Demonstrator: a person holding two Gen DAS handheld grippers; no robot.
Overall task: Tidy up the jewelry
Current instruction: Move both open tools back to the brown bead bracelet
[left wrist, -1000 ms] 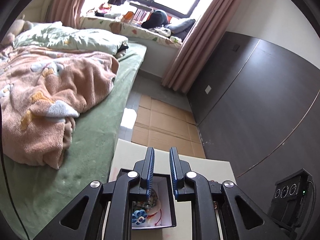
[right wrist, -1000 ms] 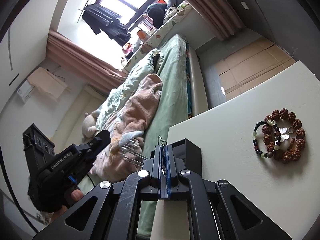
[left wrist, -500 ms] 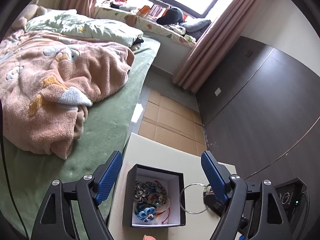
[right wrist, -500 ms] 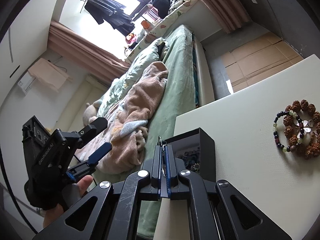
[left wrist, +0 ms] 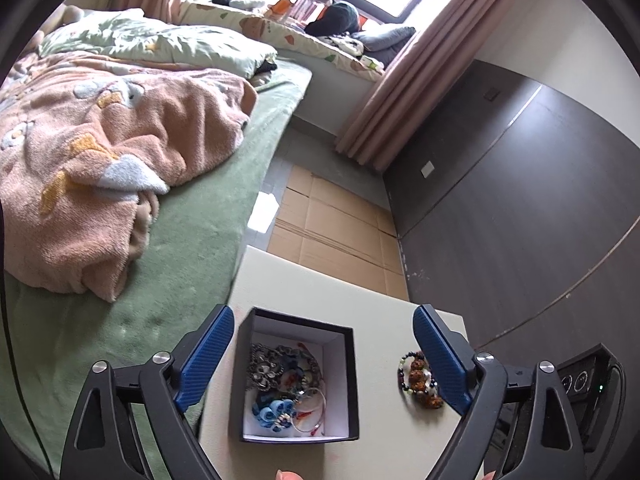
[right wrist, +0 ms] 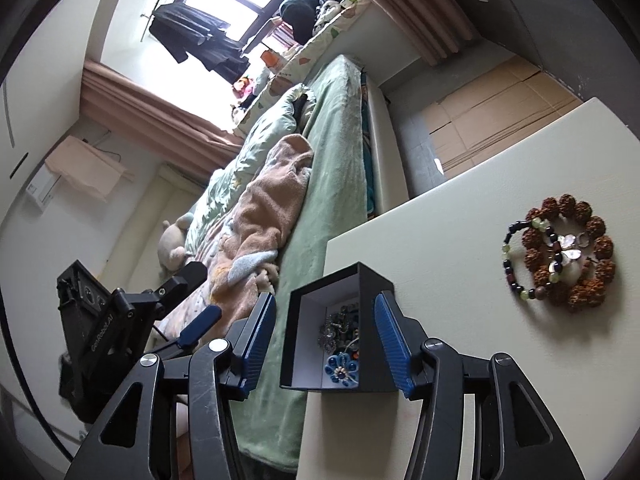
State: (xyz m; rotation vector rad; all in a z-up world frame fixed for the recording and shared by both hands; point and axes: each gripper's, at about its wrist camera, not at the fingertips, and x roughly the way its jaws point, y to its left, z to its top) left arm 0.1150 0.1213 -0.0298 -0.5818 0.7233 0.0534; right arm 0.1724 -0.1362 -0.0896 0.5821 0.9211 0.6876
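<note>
A black box (left wrist: 351, 384) with a white inside stands on the cream table (left wrist: 320, 280). In it lie a blue flower piece (left wrist: 276, 410), a thin silver bangle (left wrist: 309, 408) and a metal brooch (left wrist: 260, 360). My left gripper (left wrist: 320, 340) hovers over the box, its jaws opening wide with nothing held. Beaded bracelets (left wrist: 418, 376) lie right of the box, beside the right fingertip. In the right wrist view my right gripper (right wrist: 324, 340) is opening with nothing held, straddling the box (right wrist: 376, 284). The brown and dark bead bracelets (right wrist: 560, 252) lie further right.
A bed with a green sheet (left wrist: 180, 260) and a peach blanket (left wrist: 100, 152) runs along the table's left edge. Cardboard (left wrist: 332, 224) covers the floor beyond the table. A dark wall panel (left wrist: 520, 220) stands on the right. The left gripper's body (right wrist: 100, 320) shows over the bed.
Both grippers went from shut or nearly shut to open. The silver bangle that hung from the right gripper's tips beside the box now lies inside the box.
</note>
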